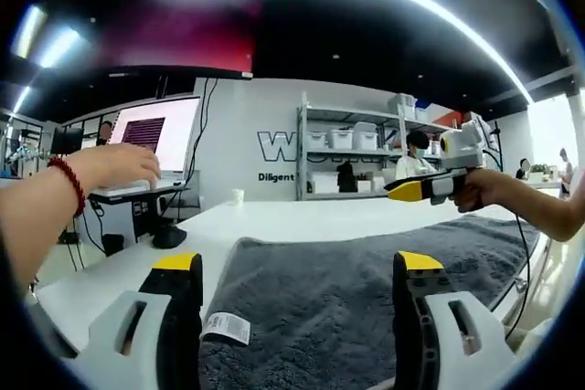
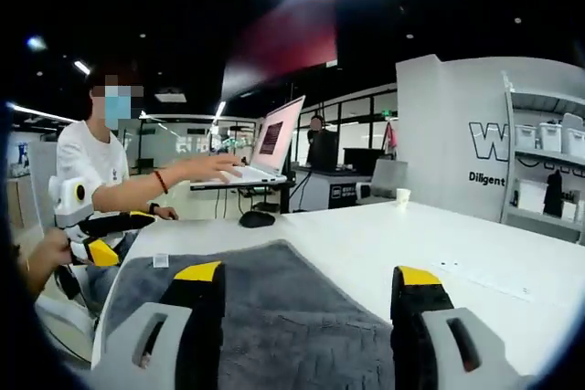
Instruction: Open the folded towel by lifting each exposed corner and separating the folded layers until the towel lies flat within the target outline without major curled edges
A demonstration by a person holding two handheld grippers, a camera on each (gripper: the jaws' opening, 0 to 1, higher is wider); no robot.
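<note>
Approach step: both tongs open, gripping nothing.
Grey towel lying on the white counter, seemingly still folded; next, lowering left tongs or right tongs onto a corner.

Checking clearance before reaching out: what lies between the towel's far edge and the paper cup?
In the right gripper view, bare white table separates towel from cup.

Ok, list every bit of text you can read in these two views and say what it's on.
"W": large dark letter on the white wall, the rest hidden by shelving.
"Diligent": small print below it on the same wall.
Towel care label: printed, too small to read.
Laptop screen: too blurred.
</note>
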